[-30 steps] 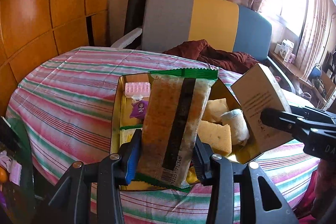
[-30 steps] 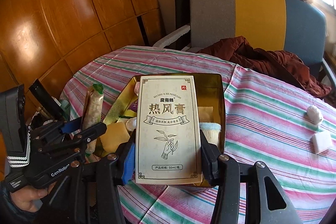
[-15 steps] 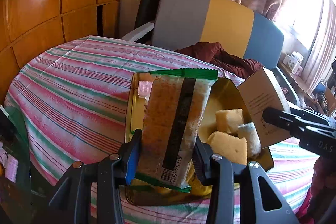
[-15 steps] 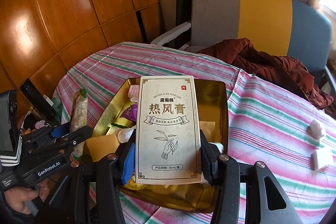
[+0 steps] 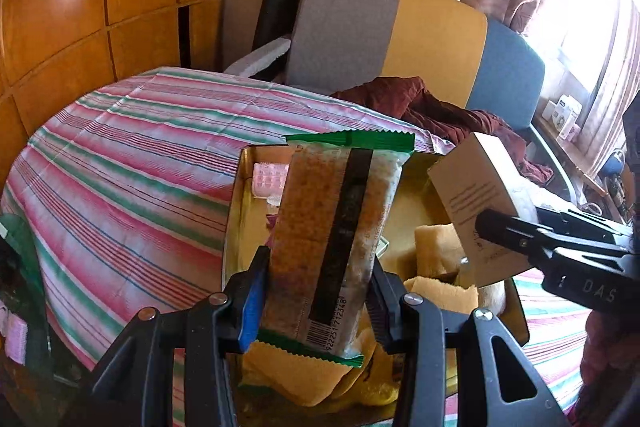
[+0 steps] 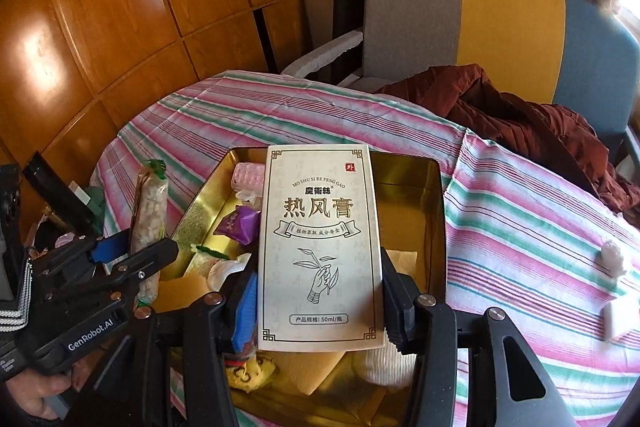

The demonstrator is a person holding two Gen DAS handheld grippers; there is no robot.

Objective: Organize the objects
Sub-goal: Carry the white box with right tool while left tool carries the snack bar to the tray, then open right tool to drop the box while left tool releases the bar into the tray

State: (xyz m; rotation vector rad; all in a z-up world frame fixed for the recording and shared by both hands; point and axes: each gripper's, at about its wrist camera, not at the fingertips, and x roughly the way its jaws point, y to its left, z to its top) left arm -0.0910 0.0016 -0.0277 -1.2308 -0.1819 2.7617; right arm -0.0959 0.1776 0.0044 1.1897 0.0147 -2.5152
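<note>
Gold tin [image 6: 438, 223] at 12 o'clock; left gripper [image 5: 316, 301] clamps green-edged snack pack [image 5: 336, 243]; right gripper [image 6: 318, 301] clamps cream carton [image 6: 318, 243].

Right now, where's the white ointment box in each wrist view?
Left wrist: white ointment box at right, tilted, seen from its back, above the gold tin.
Right wrist: centre, upright, front facing the camera, held in the right gripper.
Shared landmark: the gold tin.
</note>
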